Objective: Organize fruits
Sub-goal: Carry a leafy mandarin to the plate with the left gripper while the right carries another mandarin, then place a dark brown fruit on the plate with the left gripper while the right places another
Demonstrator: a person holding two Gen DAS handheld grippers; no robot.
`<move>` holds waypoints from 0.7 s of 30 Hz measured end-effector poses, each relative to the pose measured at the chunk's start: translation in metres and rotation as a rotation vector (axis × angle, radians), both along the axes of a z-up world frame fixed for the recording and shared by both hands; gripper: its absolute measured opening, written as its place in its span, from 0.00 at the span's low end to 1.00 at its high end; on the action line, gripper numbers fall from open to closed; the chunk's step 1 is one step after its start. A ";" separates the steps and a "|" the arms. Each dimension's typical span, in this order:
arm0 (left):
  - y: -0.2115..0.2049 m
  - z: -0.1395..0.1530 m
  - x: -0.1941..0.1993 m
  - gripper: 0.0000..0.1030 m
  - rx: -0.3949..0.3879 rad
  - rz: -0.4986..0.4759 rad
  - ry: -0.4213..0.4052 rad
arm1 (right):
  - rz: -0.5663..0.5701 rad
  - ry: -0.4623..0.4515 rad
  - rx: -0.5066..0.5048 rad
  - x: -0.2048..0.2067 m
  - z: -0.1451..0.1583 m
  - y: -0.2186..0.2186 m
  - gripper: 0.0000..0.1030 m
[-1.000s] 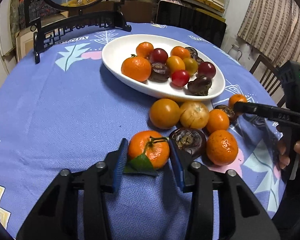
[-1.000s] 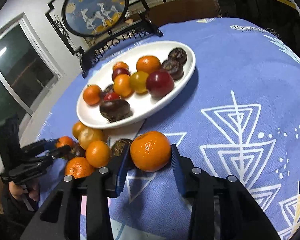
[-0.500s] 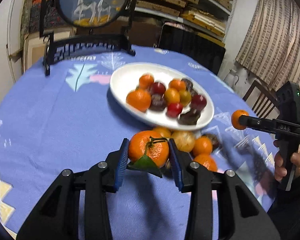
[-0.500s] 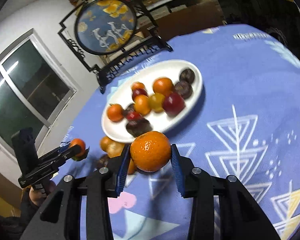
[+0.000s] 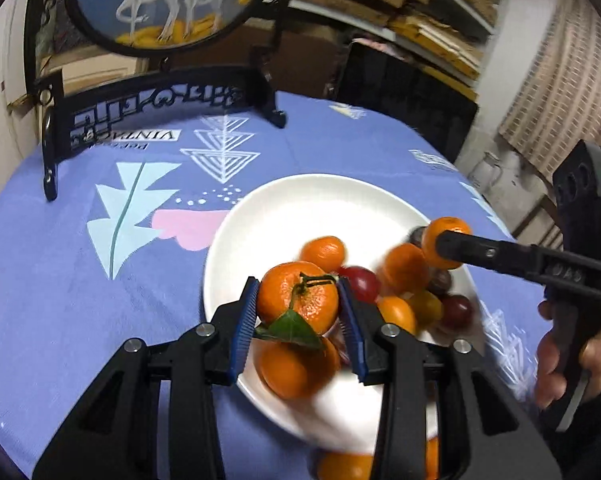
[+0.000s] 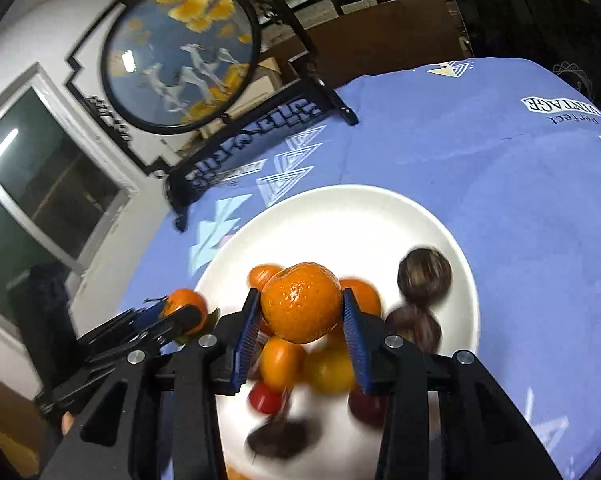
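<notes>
**Both grippers loaded above plate**

Left gripper (image 5: 298, 316) clenched on a leafy tangerine (image 5: 298, 298), above the plate (image 5: 300, 204) at its 7 o'clock side; right gripper (image 6: 300, 326) clenched on an orange (image 6: 300, 300), over the fruit pile, plate centre; plate rests on the blue tablecloth (image 5: 60, 280); screen stand (image 5: 160, 96) at 11 o'clock.

A: How is the scene lit?
B: Warm, dim indoor light is cast from above; glare is caught on the round glass panel (image 6: 180, 54) and on the held mandarin (image 6: 300, 302).

A: Is sharpness kept?
B: Near the lower rim of the white plate (image 5: 300, 204), fruit is smeared by motion blur. Edges are bent by fisheye distortion, and the corners are darkened.
</notes>
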State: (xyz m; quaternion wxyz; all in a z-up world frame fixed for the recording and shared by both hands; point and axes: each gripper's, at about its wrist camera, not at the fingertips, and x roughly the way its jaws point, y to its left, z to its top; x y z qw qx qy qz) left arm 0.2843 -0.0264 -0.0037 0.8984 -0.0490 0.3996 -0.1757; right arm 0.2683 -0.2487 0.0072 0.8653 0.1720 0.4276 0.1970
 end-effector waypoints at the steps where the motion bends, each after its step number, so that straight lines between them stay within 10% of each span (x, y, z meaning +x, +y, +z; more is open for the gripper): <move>1: 0.000 -0.002 0.004 0.38 -0.009 0.000 0.010 | -0.010 0.003 -0.004 0.006 -0.004 0.003 0.42; 5: 0.011 0.000 -0.006 0.76 -0.064 0.019 -0.011 | -0.013 -0.056 -0.025 -0.005 0.002 0.007 0.53; 14: 0.002 0.005 -0.100 0.78 0.033 -0.125 -0.094 | -0.070 -0.255 -0.064 -0.108 0.012 -0.031 0.64; 21: -0.010 -0.025 -0.160 0.77 0.196 -0.203 -0.054 | -0.074 -0.181 -0.057 -0.133 -0.015 -0.045 0.64</move>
